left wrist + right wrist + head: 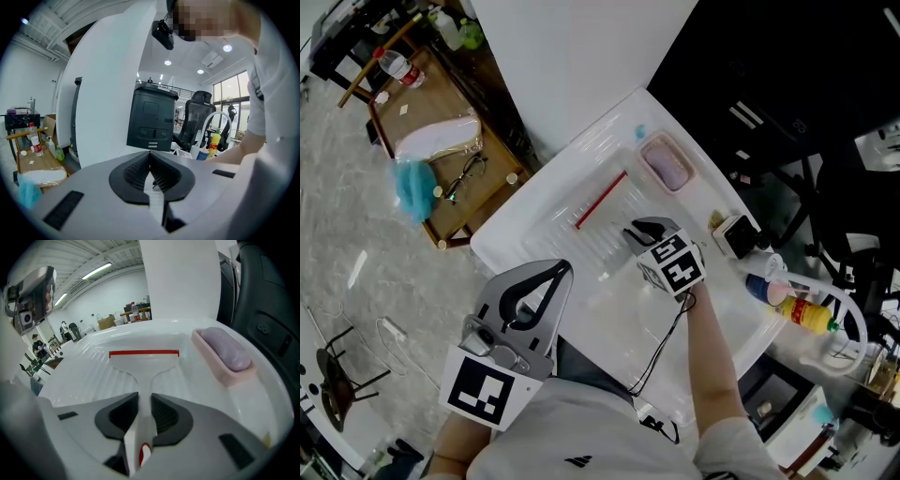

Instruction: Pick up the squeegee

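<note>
The squeegee (602, 199), clear white with a red blade, lies flat in the white ribbed basin (534, 211), its handle pointing toward me. In the right gripper view the squeegee (145, 363) runs from its red blade straight back into my right gripper (144, 397), whose dark pads sit against both sides of the handle. From the head view that right gripper (642, 230) reaches down into the basin's middle. My left gripper (561, 269) hovers at the basin's near edge, held nearly level, and the left gripper (150, 154) has its pads meeting at the tip with nothing between them.
A pink soap dish (666, 162) with a lilac bar (225, 355) sits at the basin's far right. A yellow bottle (806, 314) and a blue-capped one stand beyond the right rim. A wooden table (441, 112) with clutter stands to the left, and a dark chair behind.
</note>
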